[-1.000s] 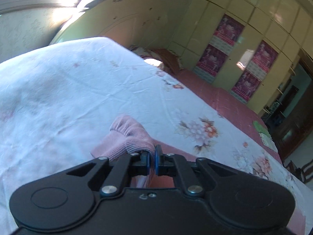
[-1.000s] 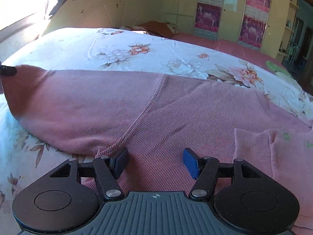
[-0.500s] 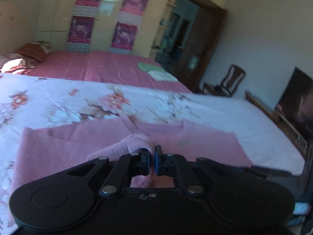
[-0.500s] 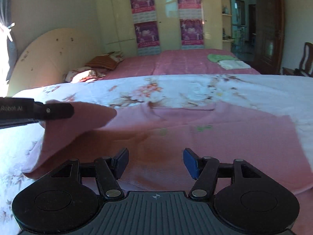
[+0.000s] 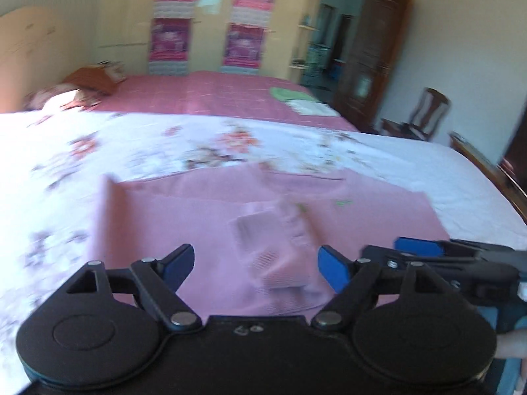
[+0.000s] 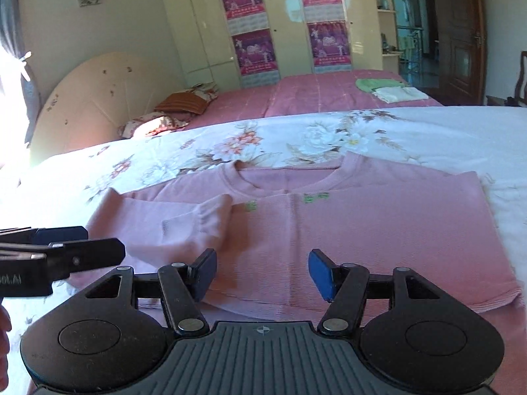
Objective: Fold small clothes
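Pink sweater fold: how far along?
Done: one sleeve lies folded across the pink sweater chest on the floral sheet.
In hand: nothing. The left gripper jaws are opening, cuff free below them; the right gripper hovers open over the hem.
Left: the other side and folding the body.

We see a cream wardrobe (image 6: 296,23) with purple posters; before it a pink-covered bed (image 6: 313,93), right of it a dark wooden door (image 6: 461,33).
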`<control>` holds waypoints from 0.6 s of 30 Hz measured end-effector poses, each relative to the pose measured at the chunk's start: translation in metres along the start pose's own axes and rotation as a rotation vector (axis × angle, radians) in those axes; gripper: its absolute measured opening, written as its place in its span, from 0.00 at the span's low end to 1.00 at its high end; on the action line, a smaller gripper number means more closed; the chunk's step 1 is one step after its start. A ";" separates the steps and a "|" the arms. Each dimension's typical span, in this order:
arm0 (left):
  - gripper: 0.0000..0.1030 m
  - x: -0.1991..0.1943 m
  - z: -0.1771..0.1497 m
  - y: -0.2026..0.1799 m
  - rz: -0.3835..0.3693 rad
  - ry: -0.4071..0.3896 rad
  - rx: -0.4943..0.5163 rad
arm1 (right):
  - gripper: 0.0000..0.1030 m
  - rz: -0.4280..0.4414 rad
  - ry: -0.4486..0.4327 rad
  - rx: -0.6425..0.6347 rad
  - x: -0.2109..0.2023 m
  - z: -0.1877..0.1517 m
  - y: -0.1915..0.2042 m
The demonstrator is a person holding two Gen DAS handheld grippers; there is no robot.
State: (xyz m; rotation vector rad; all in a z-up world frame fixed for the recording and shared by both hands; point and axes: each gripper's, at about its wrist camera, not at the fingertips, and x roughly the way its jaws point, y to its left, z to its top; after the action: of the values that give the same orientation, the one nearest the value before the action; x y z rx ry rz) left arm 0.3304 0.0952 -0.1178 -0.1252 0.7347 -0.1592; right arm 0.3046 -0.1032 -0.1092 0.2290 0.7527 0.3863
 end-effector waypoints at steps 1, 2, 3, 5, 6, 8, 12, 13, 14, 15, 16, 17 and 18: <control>0.79 -0.002 -0.001 0.014 0.032 0.003 -0.028 | 0.59 0.018 0.000 -0.035 0.003 -0.001 0.012; 0.79 -0.002 -0.002 0.026 0.072 0.008 -0.051 | 0.59 0.027 0.001 -0.064 0.006 -0.002 0.022; 0.77 -0.001 -0.004 0.039 0.121 0.015 -0.073 | 0.59 0.034 0.008 -0.095 0.010 -0.004 0.032; 0.73 0.005 -0.007 0.060 0.181 0.028 -0.119 | 0.59 0.038 0.024 -0.170 0.019 -0.011 0.049; 0.69 0.008 -0.009 0.069 0.206 0.043 -0.134 | 0.59 0.029 0.031 -0.207 0.022 -0.016 0.056; 0.61 0.017 -0.014 0.081 0.211 0.074 -0.160 | 0.59 -0.011 0.048 -0.293 0.033 -0.026 0.069; 0.53 0.029 -0.025 0.091 0.239 0.100 -0.186 | 0.59 -0.081 0.050 -0.379 0.058 -0.036 0.078; 0.56 0.030 -0.027 0.093 0.238 0.105 -0.199 | 0.59 -0.082 0.045 -0.373 0.061 -0.035 0.077; 0.60 0.030 -0.028 0.093 0.239 0.107 -0.205 | 0.59 -0.077 0.043 -0.360 0.063 -0.033 0.077; 0.68 0.031 -0.028 0.095 0.234 0.111 -0.213 | 0.56 -0.069 0.040 -0.342 0.065 -0.030 0.075; 0.71 0.032 -0.029 0.096 0.225 0.117 -0.224 | 0.23 -0.069 0.044 -0.328 0.068 -0.025 0.073; 0.71 0.033 -0.029 0.096 0.226 0.118 -0.227 | 0.10 -0.072 0.053 -0.314 0.071 -0.022 0.070; 0.71 0.033 -0.029 0.096 0.230 0.117 -0.223 | 0.11 -0.060 0.050 -0.274 0.070 -0.017 0.064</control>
State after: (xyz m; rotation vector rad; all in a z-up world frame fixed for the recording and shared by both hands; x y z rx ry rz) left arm 0.3450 0.1814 -0.1770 -0.2441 0.8765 0.1368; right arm 0.3227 -0.0148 -0.1428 -0.0606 0.7452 0.4351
